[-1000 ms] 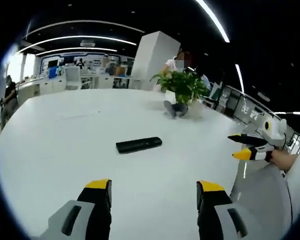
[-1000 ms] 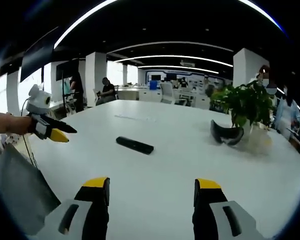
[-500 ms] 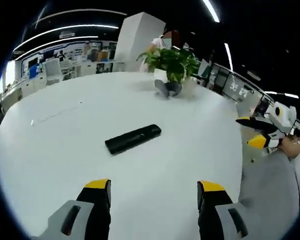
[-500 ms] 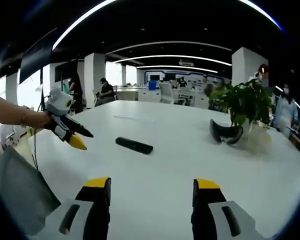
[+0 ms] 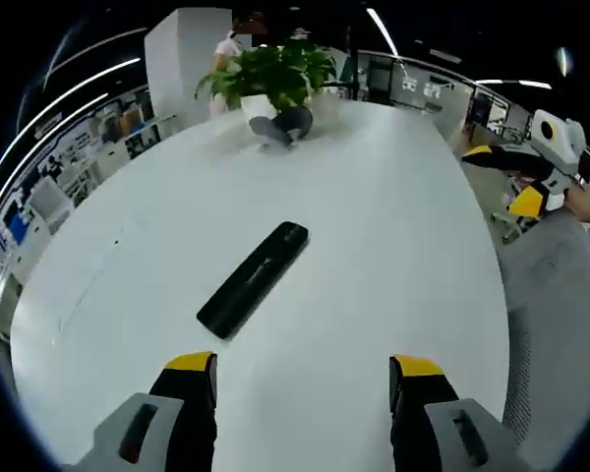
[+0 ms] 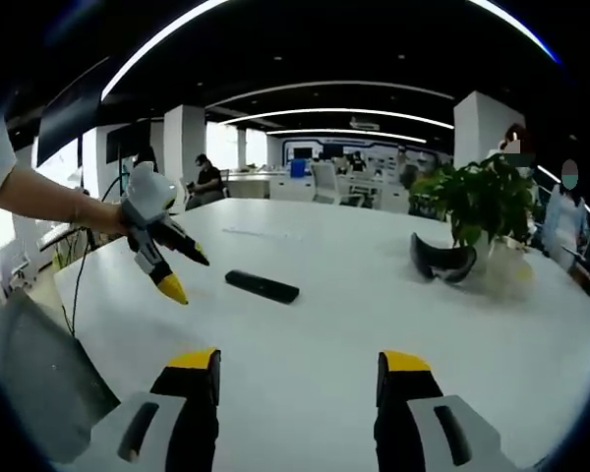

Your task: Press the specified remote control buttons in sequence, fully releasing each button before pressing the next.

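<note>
Nearest in my left gripper view, my left gripper [image 5: 303, 369] has its yellow-tipped jaws standing wide apart with nothing between them, poised above the white table [image 5: 393, 246]; just beyond the tips lies the black remote control [image 5: 254, 278], flat on the table and set on a diagonal, its near end a little left of the line between the jaws. In my right gripper view the right gripper [image 6: 297, 366] is likewise spread wide and holding nothing, well back from the remote control [image 6: 263, 286], which sits further out on the table [image 6: 374, 305]. There I can also see the left gripper [image 6: 167, 258] coming in from the left in a hand, tips angled down, near the remote but apart from it. Further off stand a dark curved headset-like object [image 6: 442, 261] and, just behind it, a potted plant [image 6: 484, 202], with people and office furniture in the background. I judge the task barely begun: neither gripper touches the remote, and I cannot make out its buttons at this range, so no press looks done. All of the button sequence seems left, starting with bringing one jaw tip down onto the first button
</note>
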{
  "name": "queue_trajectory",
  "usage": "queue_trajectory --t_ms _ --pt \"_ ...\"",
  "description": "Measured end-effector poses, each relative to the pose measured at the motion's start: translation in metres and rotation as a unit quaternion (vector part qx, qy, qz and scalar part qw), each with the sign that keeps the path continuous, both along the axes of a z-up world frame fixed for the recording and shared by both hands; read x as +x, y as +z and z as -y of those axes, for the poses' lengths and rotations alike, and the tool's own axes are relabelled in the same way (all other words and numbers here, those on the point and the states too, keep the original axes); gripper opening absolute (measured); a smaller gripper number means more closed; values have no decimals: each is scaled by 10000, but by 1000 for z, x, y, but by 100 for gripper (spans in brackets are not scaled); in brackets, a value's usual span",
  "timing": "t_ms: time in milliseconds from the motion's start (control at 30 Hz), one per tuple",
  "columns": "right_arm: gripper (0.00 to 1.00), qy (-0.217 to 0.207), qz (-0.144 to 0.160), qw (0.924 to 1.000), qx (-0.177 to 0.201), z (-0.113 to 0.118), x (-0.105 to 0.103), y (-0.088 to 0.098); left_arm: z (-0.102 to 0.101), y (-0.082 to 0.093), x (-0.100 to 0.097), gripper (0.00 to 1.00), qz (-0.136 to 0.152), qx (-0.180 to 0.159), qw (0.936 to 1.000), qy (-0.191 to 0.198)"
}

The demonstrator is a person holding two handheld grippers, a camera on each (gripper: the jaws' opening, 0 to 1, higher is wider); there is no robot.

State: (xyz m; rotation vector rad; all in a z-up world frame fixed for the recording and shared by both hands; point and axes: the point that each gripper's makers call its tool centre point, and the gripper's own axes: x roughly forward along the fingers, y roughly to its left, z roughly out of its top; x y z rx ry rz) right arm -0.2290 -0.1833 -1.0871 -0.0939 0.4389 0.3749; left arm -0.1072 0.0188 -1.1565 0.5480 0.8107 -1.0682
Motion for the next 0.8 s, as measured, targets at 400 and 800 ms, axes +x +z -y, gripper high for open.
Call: queue_trajectory --t_ms 400,800 --pt "62 115 -18 9998 175 -6 0 1 9 -17 18 70 -849 453 9943 -447" --pt "60 154 -191 9996 165 -8 -2 -6 14 -21 51 60 -741 876 9910 -693"
